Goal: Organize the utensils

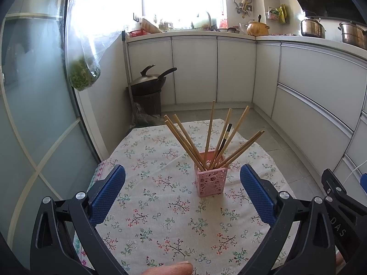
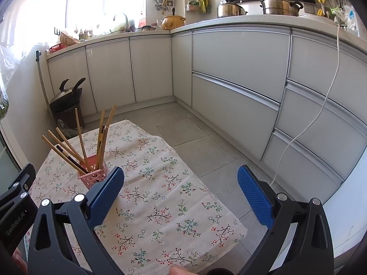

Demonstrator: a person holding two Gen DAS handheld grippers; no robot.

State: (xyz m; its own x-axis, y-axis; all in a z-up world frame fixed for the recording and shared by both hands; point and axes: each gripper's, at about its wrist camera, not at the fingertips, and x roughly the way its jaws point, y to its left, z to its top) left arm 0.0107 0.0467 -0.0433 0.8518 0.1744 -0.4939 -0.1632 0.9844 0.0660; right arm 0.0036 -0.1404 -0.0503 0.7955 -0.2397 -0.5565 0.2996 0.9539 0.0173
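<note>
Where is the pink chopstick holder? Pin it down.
The pink chopstick holder stands upright on the floral tablecloth, dead ahead between the open left tongs in the left wrist view; in the right wrist view it sits far left.

Both views sit low over the tabletop point(image 1: 160, 217), each looking forward between its own open tongs toward the kitchen cabinets point(image 1: 195, 68). The left wrist camera faces the pink holder point(image 1: 211, 178) head on, close, at 12 o'clock just beyond the left tongs point(image 1: 182, 175). The right wrist camera is turned more to the right, so the holder point(image 2: 94, 176) lies at 10 o'clock and floor point(image 2: 206, 142) fills the middle. Both share the holder, the tabletop, the wok point(image 1: 149, 82) and the far counter; each catches the other's frame at its edge.
</note>
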